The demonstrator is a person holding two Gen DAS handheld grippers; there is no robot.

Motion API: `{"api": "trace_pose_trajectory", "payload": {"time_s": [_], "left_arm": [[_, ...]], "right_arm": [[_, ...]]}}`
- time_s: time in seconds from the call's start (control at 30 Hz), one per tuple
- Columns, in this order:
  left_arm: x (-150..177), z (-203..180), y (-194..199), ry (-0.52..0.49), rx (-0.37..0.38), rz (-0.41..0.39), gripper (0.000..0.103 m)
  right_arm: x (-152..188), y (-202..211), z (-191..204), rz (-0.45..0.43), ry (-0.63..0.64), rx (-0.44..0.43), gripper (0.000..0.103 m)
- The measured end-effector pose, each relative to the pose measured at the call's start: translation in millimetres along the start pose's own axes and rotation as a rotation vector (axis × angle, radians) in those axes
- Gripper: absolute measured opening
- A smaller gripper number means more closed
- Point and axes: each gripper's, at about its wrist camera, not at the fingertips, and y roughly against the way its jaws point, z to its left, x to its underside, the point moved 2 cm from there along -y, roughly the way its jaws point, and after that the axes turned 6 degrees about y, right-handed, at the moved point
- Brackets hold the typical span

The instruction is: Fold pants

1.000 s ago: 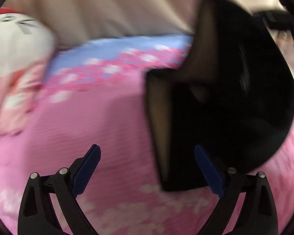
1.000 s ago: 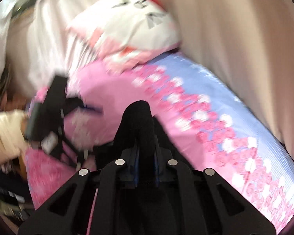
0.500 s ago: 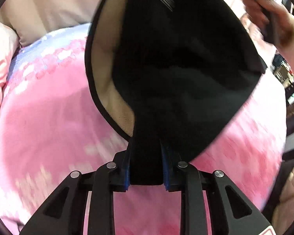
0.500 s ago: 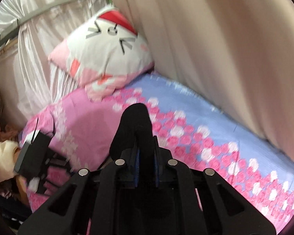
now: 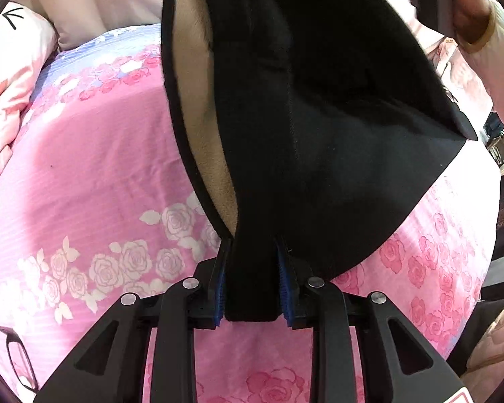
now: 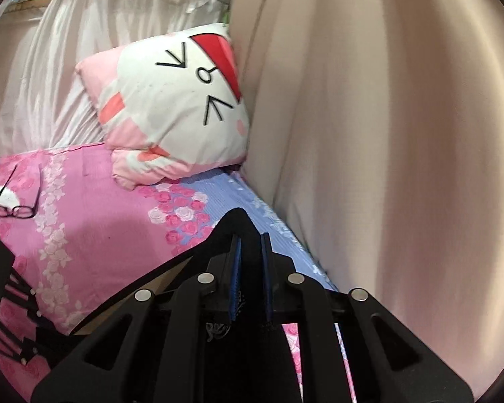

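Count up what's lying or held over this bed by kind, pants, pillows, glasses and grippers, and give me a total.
Pants: 1, the black pants, held above the pink floral bedsheet
Pillows: 1, the cat-face pillow
Glasses: 1, the black-framed glasses
Grippers: 2, left gripper and right gripper, both clamped on the pants
Total: 5

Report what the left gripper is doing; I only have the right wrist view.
Observer: The left gripper is shut on a thick fold of the black pants, held up in front of the pink bedsheet.
Operator: Describe the cloth's inside.
Observer: A beige fleecy lining shows along the pants' left edge.
Operator: Check the far end.
Observer: The person's right hand is at top right beyond the pants, gripping a dark handle.
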Motion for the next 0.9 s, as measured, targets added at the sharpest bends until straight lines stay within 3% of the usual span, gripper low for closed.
{"api": "trace_pose_trajectory", "payload": {"time_s": [0.03,0.13,0.23,0.27,0.33,0.4,0.43,0.47,0.53,0.63,0.7,0.8,0.9], "left_arm": [[1.1,-2.3,0.1,0.001,-0.001,-0.003,0.025],[9.3,6.2,14.0,0.044,0.011,-0.025,0.027],[27.3,19.3,31.7,0.093,0.003,-0.019,0.028],[36.1,25.0,37.6,0.099,-0.053,-0.007,0.028],[52.3,38.2,45.5,0.109,-0.142,0.038,0.028],[63.9,54.2,58.5,0.146,-0.223,0.065,0.028],[63.2,59.6,70.2,0.174,-0.241,0.053,0.027],[59.7,60.2,78.3,0.186,-0.251,0.034,0.027],[39.1,49.5,96.9,0.179,-0.247,-0.035,0.027],[7.8,19.7,97.3,0.140,-0.233,-0.108,0.045],[-12.3,-3.1,83.2,0.132,-0.206,-0.151,0.046],[-33.3,-19.4,56.7,0.128,-0.217,-0.177,0.050],[-42.1,-40.5,34.3,0.177,-0.236,-0.183,0.058]], "right_arm": [[5.1,6.2,13.9,0.004,0.017,-0.026,0.011],[41.9,18.0,90.5,0.072,0.063,-0.218,0.012],[102.3,16.5,168.7,0.253,-0.020,-0.501,0.012],[114.3,20.0,182.4,0.289,-0.040,-0.576,0.011],[121.8,35.4,182.1,0.288,-0.083,-0.618,0.010],[121.6,51.5,151.8,0.258,-0.162,-0.609,0.014],[122.6,59.2,129.0,0.244,-0.208,-0.579,0.021],[127.7,66.6,94.9,0.231,-0.268,-0.520,0.043],[148.2,69.1,29.8,0.272,-0.353,-0.384,0.071],[170.5,64.9,9.7,0.335,-0.238,-0.297,0.071],[179.9,64.5,29.9,0.353,-0.136,-0.325,0.069],[201.5,56.2,62.4,0.393,-0.017,-0.295,0.068],[216.3,42.2,63.3,0.400,-0.046,-0.277,0.058]]}}
